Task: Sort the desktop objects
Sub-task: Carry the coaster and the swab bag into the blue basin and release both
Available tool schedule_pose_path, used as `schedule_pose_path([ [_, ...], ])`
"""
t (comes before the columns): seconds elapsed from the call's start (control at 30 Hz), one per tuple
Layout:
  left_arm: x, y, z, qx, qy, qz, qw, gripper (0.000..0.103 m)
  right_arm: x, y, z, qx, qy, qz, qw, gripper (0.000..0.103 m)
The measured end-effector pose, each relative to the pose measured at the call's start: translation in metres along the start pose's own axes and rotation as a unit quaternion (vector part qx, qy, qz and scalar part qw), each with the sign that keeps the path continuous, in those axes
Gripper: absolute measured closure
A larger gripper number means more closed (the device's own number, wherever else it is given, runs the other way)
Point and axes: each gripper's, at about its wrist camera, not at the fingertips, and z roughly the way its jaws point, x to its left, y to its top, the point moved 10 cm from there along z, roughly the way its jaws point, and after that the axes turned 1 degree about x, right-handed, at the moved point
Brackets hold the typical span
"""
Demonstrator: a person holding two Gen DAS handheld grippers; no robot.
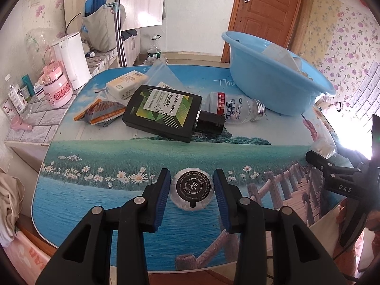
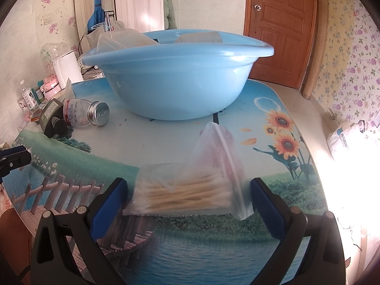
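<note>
Basin (image 1: 273, 80) anchors both views. Your left gripper (image 1: 192, 192), well before it, has jaws clenched on the round soap (image 1: 191, 188); only the right view shows your right gripper (image 2: 188, 197) released around the swab bag (image 2: 190, 190).

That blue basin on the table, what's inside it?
Over the blue basin's rim only clear plastic bags and some pale paper or packaging poke out. Its wall hides the bottom, so whatever lies deeper cannot be seen.
</note>
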Motion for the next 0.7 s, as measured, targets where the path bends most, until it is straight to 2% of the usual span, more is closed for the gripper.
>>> schedule_pose_path([
  [0.07, 0.002, 0.0, 0.0, 0.0, 0.001, -0.001, 1.0, 0.066, 0.002, 0.0, 0.0, 0.008, 0.003, -0.004, 1.0, 0.0],
  [0.17, 0.003, 0.001, -0.002, -0.001, 0.003, 0.0, 1.0, 0.066, 0.006, 0.001, 0.001, 0.024, 0.036, -0.035, 0.998, 0.0],
  [0.2, 0.004, 0.002, -0.003, -0.003, 0.004, 0.0, 1.0, 0.066, 0.007, 0.002, -0.001, 0.017, 0.045, -0.047, 0.998, 0.014],
  [0.23, 0.005, 0.003, -0.004, -0.004, 0.004, 0.001, 1.0, 0.066, 0.008, 0.004, -0.004, 0.009, 0.056, -0.055, 0.997, 0.031],
  [0.27, 0.006, 0.004, -0.004, -0.005, 0.005, 0.001, 1.0, 0.066, 0.007, 0.004, -0.005, 0.017, 0.067, -0.054, 0.996, 0.035],
  [0.37, 0.007, 0.01, -0.007, -0.009, 0.006, 0.002, 0.9999, 0.066, 0.004, 0.005, -0.013, 0.025, 0.104, -0.041, 0.993, 0.036],
  [0.5, 0.003, 0.024, -0.015, -0.019, -0.004, 0.005, 0.9998, 0.066, -0.009, 0.022, -0.046, -0.012, 0.085, -0.068, 0.994, 0.036],
  [0.7, -0.019, 0.06, -0.031, -0.042, -0.026, 0.025, 0.9985, 0.066, -0.023, 0.064, -0.097, -0.048, 0.093, -0.066, 0.992, 0.036],
])
